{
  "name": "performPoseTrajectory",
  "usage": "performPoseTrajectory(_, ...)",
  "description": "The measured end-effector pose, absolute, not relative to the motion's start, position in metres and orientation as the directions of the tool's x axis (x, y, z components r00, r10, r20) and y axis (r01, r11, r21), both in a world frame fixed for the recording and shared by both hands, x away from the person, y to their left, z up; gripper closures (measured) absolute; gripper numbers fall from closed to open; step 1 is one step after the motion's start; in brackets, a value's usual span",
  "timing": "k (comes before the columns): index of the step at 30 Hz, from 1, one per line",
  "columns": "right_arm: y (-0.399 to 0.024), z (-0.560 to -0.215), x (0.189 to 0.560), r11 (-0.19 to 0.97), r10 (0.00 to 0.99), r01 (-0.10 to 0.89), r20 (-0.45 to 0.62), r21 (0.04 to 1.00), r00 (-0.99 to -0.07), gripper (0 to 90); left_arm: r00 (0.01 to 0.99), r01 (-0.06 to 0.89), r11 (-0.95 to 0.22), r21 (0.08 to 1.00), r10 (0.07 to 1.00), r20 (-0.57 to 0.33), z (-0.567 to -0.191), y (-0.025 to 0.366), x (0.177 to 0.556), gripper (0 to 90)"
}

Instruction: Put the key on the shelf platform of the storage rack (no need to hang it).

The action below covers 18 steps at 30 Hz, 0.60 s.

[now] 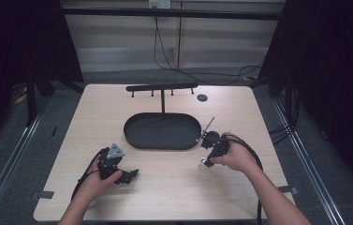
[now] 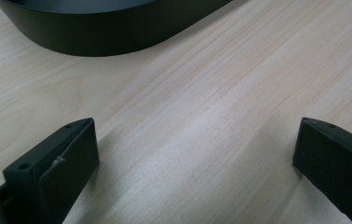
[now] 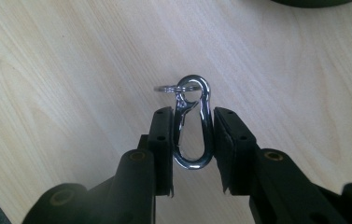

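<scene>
The carabiner clip [image 3: 193, 126] sits clamped between the two black jaws of the right gripper [image 3: 192, 140], its long axis running along the jaws and pointing away from the gripper's body. Its small end, with a thin split ring [image 3: 170, 88] threaded through it, pokes out past the jaw tips; the rounded wide end lies back between the pads. Both pads press on the clip's long sides. In the high view the right gripper [image 1: 205, 161] is held over the tabletop [image 1: 174, 187] toward its right edge, just beside the right end of the oval black tray [image 1: 136, 138]. The left gripper [image 2: 194, 154] stands spread wide with nothing between its jaws, near the tabletop's front-left part.
</scene>
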State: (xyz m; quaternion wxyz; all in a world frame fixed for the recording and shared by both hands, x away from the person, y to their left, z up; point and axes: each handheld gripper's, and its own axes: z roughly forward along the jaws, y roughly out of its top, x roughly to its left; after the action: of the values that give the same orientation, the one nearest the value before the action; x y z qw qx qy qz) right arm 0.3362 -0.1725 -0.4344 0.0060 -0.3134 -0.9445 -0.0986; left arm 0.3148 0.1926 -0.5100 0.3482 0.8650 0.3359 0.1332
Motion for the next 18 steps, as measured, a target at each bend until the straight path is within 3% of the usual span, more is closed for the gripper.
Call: performPoseTrajectory(18, -0.165, -0.413, 0.348, 0.778, 0.596, 0.595, 0.06, 0.201, -0.801, 69.5, 0.739, 0.488, -0.532, 0.692, 0.674, -0.003, -0.51, 0.193, 0.315, 0.0)
